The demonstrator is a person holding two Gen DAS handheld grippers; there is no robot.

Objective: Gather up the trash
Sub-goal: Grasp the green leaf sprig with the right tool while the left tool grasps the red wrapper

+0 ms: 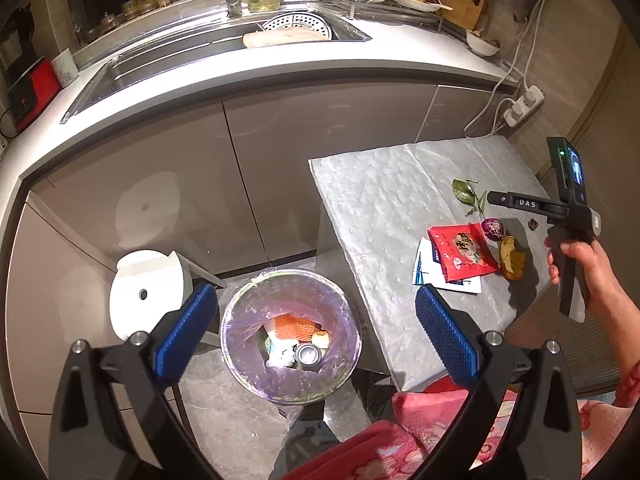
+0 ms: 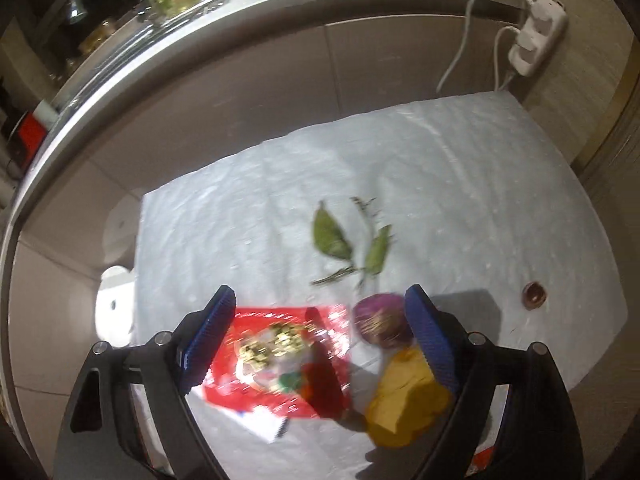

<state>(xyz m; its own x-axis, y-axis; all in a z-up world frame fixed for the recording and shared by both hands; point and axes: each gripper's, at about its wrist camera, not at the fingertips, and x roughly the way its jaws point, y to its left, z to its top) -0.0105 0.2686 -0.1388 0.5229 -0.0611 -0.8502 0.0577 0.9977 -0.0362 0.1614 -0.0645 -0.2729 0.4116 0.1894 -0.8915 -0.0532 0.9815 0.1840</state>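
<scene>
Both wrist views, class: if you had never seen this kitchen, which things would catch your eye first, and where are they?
The red snack packet stands out most, lying on the white padded table cover between the open right gripper fingers. Beside it sit a yellow peel, a purple onion piece and green leaves. On the floor left of the table, the lined trash bin already holds waste, under the open left gripper.

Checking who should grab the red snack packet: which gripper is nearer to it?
Right. The right gripper hovers open directly over the red snack packet; the left gripper hangs open above the trash bin, beside the table.
</scene>
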